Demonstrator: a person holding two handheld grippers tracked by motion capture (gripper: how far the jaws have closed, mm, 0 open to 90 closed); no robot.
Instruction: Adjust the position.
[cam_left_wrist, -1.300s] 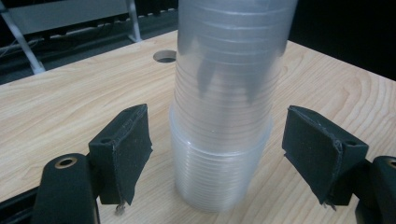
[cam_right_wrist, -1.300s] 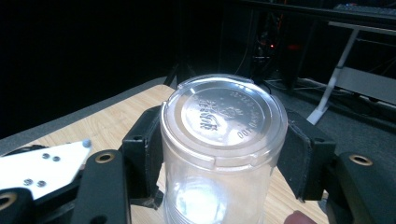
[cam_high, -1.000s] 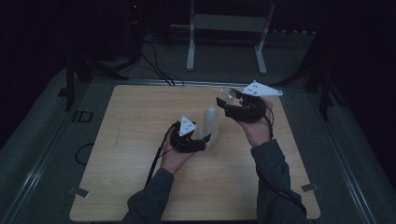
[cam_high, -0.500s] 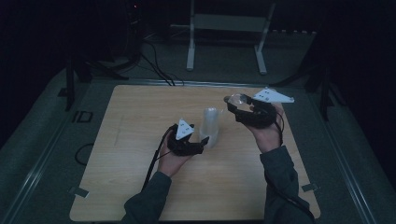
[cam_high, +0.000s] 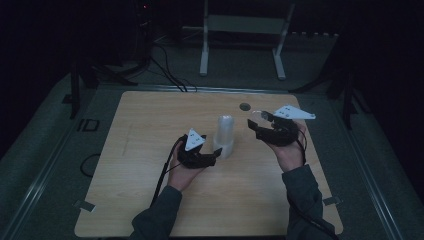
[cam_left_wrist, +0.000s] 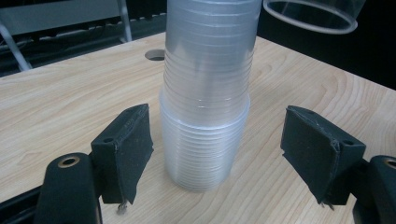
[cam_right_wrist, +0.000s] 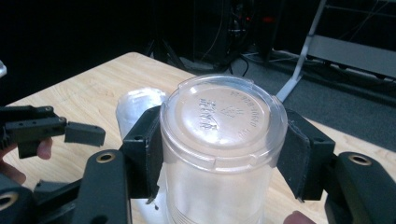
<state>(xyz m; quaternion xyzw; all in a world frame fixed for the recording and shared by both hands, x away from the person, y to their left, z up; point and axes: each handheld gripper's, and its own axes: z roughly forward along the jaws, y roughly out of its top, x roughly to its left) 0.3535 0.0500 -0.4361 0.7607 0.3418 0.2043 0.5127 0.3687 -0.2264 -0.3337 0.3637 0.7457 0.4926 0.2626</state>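
Upside-down, empty cup in right gripper

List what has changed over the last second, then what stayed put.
The right gripper, shut on a single clear cup, has swung away from the cup stack to the right and lower, toward the table's right side. The left gripper stays at the base of the stack, jaws open on either side of it, pads not touching. The stack stands upright where it was on the table.

One stack of clear ribbed plastic cups stands on one pale wooden table; one separate clear plastic cup; two black two-jaw grippers.
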